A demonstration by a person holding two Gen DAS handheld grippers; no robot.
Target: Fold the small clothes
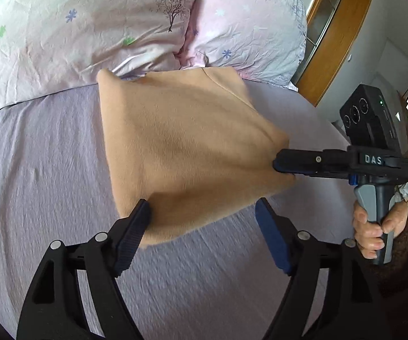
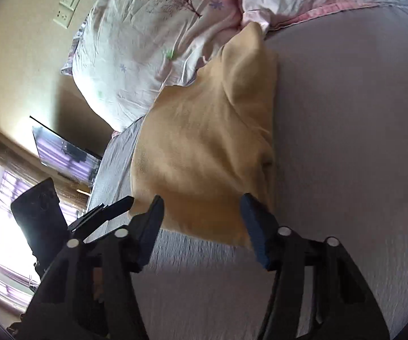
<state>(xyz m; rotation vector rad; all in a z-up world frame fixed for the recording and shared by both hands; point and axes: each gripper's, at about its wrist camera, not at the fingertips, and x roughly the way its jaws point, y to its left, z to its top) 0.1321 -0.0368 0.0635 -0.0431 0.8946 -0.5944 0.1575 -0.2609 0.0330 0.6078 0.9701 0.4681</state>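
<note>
A tan fleece garment [image 1: 187,147] lies folded on the lilac bed sheet [image 1: 39,170]; it also shows in the right wrist view [image 2: 204,147]. My left gripper [image 1: 202,208] is open, its fingers straddling the garment's near corner. My right gripper [image 2: 201,201] is open, its fingers either side of the garment's near edge. In the left wrist view the right gripper [image 1: 281,164] reaches in from the right, its tips at the garment's right corner.
Pink floral pillows [image 1: 90,28] lie at the head of the bed, touching the garment's far edge. A wooden cabinet [image 1: 334,36] stands beyond the bed's right side. A wall and a window [image 2: 2,212] are to the left in the right wrist view.
</note>
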